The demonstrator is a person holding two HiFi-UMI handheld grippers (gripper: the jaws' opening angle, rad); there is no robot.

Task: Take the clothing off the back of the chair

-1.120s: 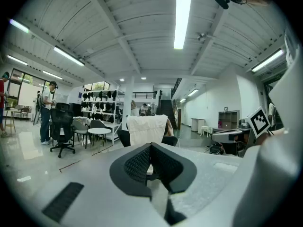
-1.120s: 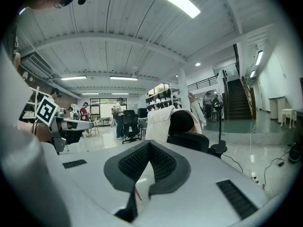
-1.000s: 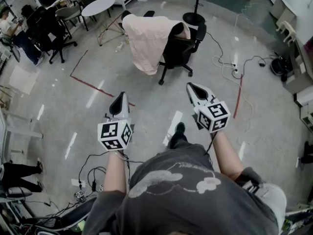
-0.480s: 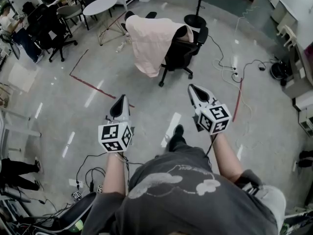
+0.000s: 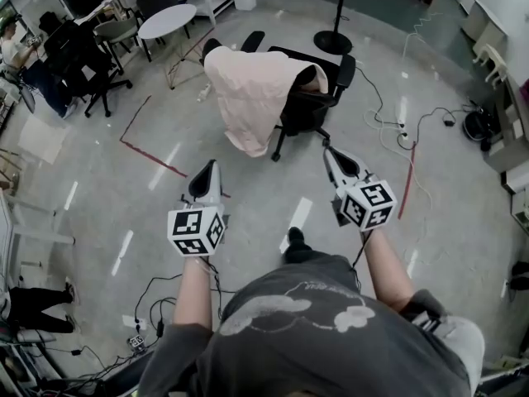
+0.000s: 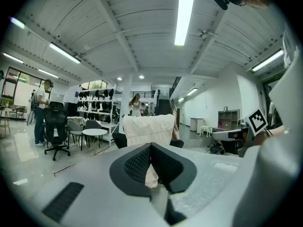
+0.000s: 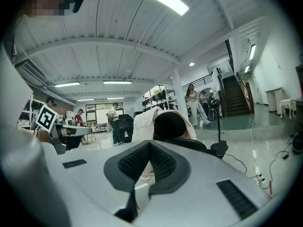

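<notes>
A pale pink piece of clothing [image 5: 248, 89] hangs over the back of a black office chair [image 5: 312, 106] on the floor ahead. My left gripper [image 5: 208, 165] is shut and empty, a short way before the clothing's lower hem. My right gripper [image 5: 329, 149] is also shut and empty, close to the chair's base. The left gripper view has the clothing [image 6: 147, 129] straight beyond the shut left gripper [image 6: 151, 148]. In the right gripper view the clothing [image 7: 142, 122] and the chair's headrest [image 7: 169, 126] stand beyond the shut right gripper [image 7: 150, 145].
A round white table [image 5: 167, 21] and other black chairs [image 5: 83, 56] stand at the far left, with a person [image 5: 12, 44] seated there. A fan stand's base [image 5: 334, 41] is behind the chair. Cables [image 5: 397, 122] and red tape lines [image 5: 153, 151] lie on the floor.
The person has stepped forward, and both grippers have come closer to the chair and clothing. Both stay shut.
</notes>
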